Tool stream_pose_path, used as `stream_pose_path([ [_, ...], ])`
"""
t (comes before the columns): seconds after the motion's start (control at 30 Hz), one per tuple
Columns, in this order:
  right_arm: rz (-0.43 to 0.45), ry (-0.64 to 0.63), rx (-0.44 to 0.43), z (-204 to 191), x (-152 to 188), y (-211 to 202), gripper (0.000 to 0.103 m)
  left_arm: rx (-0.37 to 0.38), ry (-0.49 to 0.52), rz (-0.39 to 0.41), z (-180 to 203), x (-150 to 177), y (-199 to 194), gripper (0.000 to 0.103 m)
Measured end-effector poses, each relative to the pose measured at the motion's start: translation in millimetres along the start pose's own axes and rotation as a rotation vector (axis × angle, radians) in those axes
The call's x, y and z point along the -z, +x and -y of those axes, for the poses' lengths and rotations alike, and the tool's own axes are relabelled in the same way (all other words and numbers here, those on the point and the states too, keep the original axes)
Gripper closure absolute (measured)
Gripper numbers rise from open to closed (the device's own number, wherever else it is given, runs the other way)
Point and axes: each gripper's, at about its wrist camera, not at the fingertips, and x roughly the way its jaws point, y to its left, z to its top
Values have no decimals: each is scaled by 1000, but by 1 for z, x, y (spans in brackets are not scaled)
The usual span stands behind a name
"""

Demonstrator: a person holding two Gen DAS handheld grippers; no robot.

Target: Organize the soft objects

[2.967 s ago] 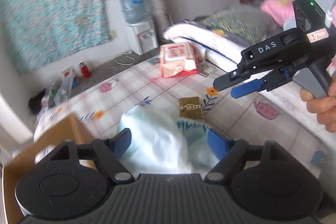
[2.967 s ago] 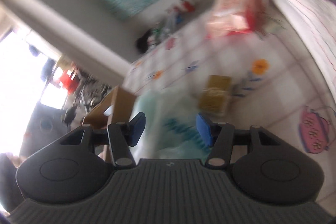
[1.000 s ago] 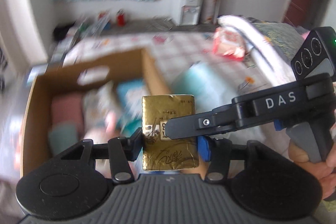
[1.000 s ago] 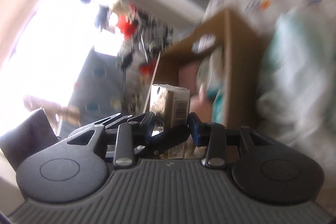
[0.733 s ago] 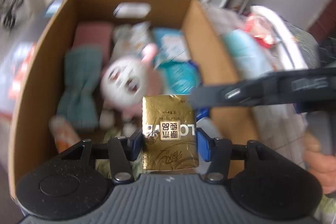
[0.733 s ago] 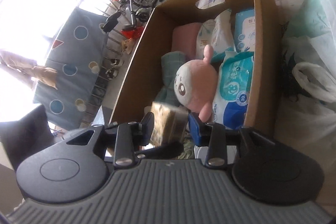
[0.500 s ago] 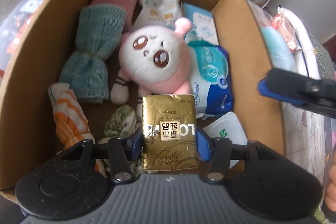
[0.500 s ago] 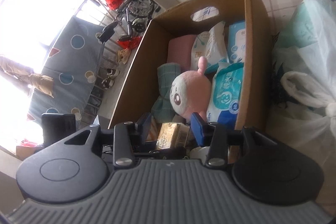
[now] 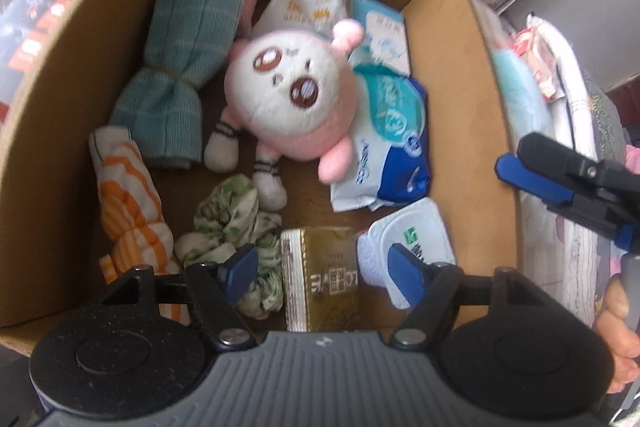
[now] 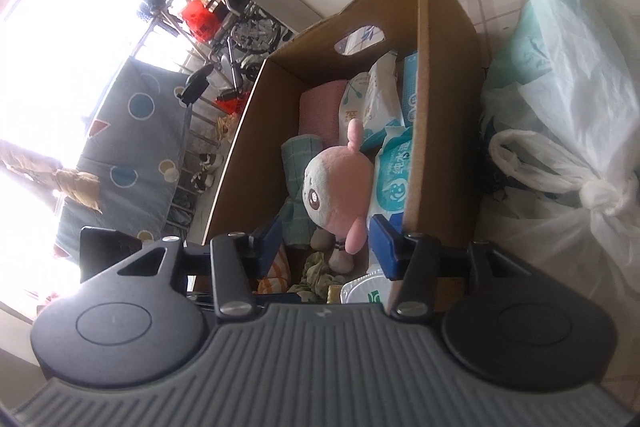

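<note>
A gold tissue pack [image 9: 320, 279] lies on the floor of the cardboard box [image 9: 472, 87] at its near end. It sits between the fingers of my left gripper [image 9: 322, 271], whose jaws are opening, with a gap on both sides of the pack. Deeper in the box lie a pink-and-white plush [image 9: 288, 95], a teal towel [image 9: 180, 67], wipes packs [image 9: 392, 147] and an orange striped cloth [image 9: 128, 195]. My right gripper [image 10: 328, 241] hovers at the box's near right corner, jaws opening with nothing between them. It also shows outside the box's right wall as the right gripper [image 9: 520, 167].
A green scrunchie [image 9: 228, 219] and a white lidded pack [image 9: 412, 239] flank the gold pack. A knotted white plastic bag [image 10: 560, 107] with teal contents lies on the patterned sheet right of the box. A hand [image 9: 620, 327] holds the right gripper.
The left gripper came down into the box with the gold pack, then spread its fingers and let it go. The right gripper released the pack and drew back to the right.
</note>
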Motion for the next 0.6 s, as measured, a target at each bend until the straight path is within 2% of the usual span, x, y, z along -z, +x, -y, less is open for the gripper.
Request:
stream_pose_path([
  [0.1, 71, -6, -2, 6, 7, -19, 53, 8, 38, 113, 7, 6, -16, 26],
  [0.17, 141, -20, 15, 10, 13, -35, 50, 13, 63, 219, 14, 12, -28, 21],
  [0.3, 285, -48, 87, 19, 29, -63, 43, 19, 139, 466, 35, 34, -45, 16],
  [0.4, 366, -59, 141, 28, 42, -80, 38, -69, 246, 654, 58, 52, -48, 13],
  [0.5, 428, -100, 220, 35, 55, -91, 36, -158, 337, 737, 78, 64, -40, 13],
  [0.6, 465, -136, 281, 43, 68, -99, 35, -161, 395, 787, 94, 71, -35, 13],
])
